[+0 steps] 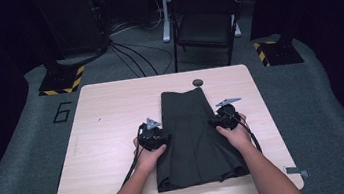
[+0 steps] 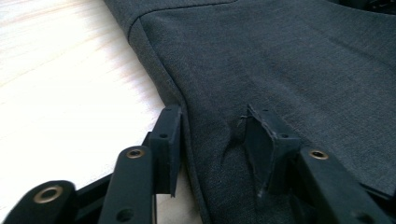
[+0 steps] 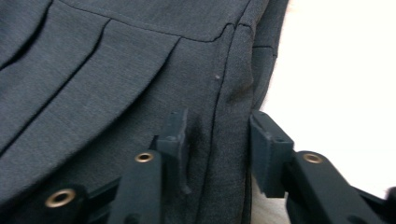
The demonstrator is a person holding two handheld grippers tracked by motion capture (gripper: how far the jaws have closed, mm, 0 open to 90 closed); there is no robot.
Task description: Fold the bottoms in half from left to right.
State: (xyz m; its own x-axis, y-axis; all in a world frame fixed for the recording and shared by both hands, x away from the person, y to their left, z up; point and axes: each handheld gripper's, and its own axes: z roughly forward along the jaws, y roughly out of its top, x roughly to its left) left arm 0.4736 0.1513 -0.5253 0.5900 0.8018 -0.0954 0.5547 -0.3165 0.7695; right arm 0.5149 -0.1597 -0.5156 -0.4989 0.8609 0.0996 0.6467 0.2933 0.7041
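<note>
While the dark grey pleated fabric skirt (image 1: pixel 196 136) lies flat mid-desk on the pale wooden desk (image 1: pixel 107 115), the left gripper (image 2: pixel 212 135) and right gripper (image 3: pixel 218 135) straddle its side edges, fingers apart. Closing both evenly on the seams should keep any fold square. No label is readable; a "6" (image 1: pixel 62 112) marks the floor.
</note>
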